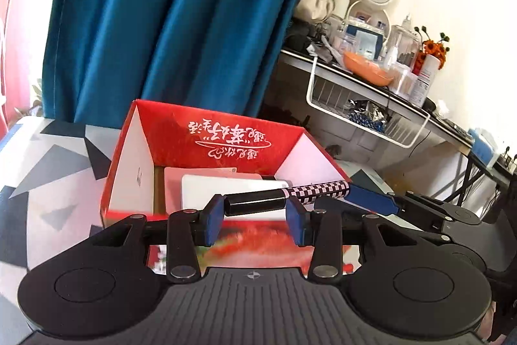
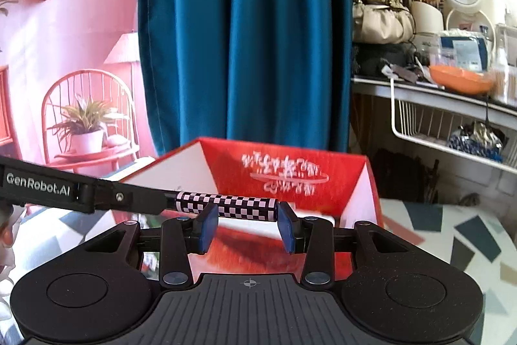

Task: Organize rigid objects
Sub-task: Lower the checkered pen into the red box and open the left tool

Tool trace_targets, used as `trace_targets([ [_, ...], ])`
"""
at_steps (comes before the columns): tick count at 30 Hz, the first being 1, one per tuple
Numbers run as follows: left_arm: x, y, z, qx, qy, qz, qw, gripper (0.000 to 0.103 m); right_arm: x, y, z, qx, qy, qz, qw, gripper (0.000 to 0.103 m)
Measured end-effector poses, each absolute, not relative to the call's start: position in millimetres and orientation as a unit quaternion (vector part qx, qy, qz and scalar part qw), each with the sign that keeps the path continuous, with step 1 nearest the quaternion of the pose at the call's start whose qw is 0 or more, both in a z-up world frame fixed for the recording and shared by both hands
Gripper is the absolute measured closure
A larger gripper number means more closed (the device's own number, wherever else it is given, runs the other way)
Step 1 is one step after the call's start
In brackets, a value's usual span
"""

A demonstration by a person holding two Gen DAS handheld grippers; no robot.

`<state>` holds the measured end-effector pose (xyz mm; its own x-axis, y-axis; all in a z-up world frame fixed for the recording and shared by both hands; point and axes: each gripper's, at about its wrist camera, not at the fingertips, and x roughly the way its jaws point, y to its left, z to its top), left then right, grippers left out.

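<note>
You have a slim tube [image 1: 284, 198], black at one end and checkered at the other, held crosswise just above the near wall of the open red box [image 1: 206, 147]. The left tool [image 1: 255, 212] has its pads pressed on the black end; the right tool [image 2: 247, 223] has its pads on either side of the checkered end, and from these views both look clamped on it, though the contact at the right pads is hard to confirm.

By the look of it, the tube is light, stiff and smooth-skinned. A round body like this can roll or slide between flat pads, so take it across its length near the middle rather than at a tip, and keep only one tool on it when you let it down.

Inside the box, white cards [image 1: 226, 186] already lie flat on the floor beyond the tube, leaving room for it on top. The box's near wall is the thing to clear: it sits just under the tube. The box walls look like thin cardboard and would probably shift on the patterned table [image 1: 48, 170] if bumped. A blue curtain [image 1: 181, 15] hangs behind the box, well apart.
</note>
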<state>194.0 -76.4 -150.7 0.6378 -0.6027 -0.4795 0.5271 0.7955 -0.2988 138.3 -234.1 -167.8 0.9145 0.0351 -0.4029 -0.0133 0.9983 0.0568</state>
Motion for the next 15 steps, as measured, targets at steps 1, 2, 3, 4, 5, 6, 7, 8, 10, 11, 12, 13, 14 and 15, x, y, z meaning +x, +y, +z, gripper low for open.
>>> trace_targets([
  [1,202.0,-77.4,-149.6,-0.069,0.292,-0.311,0.902,0.059,145.2,-236.1,-165.7,0.028,0.211,0.015,0.977,0.066],
  [2,212.0,-79.8,-150.1,-0.070,0.298,-0.311,0.900,0.059,153.1,-238.9,-163.9,0.032,0.217,0.018,0.975,0.066],
  [3,221.1,-82.1,-151.3,-0.071,0.304,-0.308,0.898,0.059,162.2,-241.8,-163.1,0.036,0.226,0.019,0.973,0.066],
  [4,230.1,-83.9,-153.2,-0.077,0.309,-0.304,0.898,0.059,171.7,-245.3,-163.4,0.039,0.235,0.022,0.971,0.066],
  [5,239.7,-86.7,-156.2,-0.082,0.317,-0.301,0.895,0.059,178.9,-245.1,-165.1,0.040,0.243,0.022,0.969,0.066],
  [6,250.4,-90.3,-160.2,-0.087,0.331,-0.298,0.891,0.059,188.2,-246.5,-167.6,0.038,0.252,0.020,0.967,0.066],
  [7,258.9,-93.5,-164.2,-0.089,0.343,-0.296,0.887,0.059,197.1,-247.9,-171.6,0.034,0.264,0.017,0.964,0.066],
  [8,266.8,-96.8,-169.9,-0.089,0.356,-0.296,0.882,0.059,205.7,-249.8,-175.2,0.032,0.278,0.013,0.960,0.066],
  [10,278.1,-101.0,-178.1,-0.086,0.372,-0.296,0.876,0.059,221.2,-255.8,-183.9,0.037,0.303,0.009,0.952,0.066],
  [11,283.1,-104.4,-181.4,-0.083,0.378,-0.297,0.873,0.059,228.2,-259.3,-187.3,0.042,0.317,0.007,0.948,0.066],
  [12,287.4,-107.6,-184.3,-0.080,0.382,-0.299,0.871,0.059,235.0,-262.8,-190.7,0.046,0.329,0.005,0.943,0.065],
  [13,291.1,-110.8,-187.6,-0.074,0.387,-0.300,0.869,0.059,241.7,-265.4,-194.6,0.047,0.344,0.005,0.938,0.064],
  [14,295.8,-115.1,-191.4,-0.064,0.394,-0.301,0.866,0.059,246.9,-267.4,-198.2,0.045,0.356,0.004,0.934,0.064],
  [15,298.9,-118.7,-194.3,-0.056,0.398,-0.302,0.865,0.059,250.9,-269.4,-201.4,0.044,0.363,0.004,0.931,0.064],
])
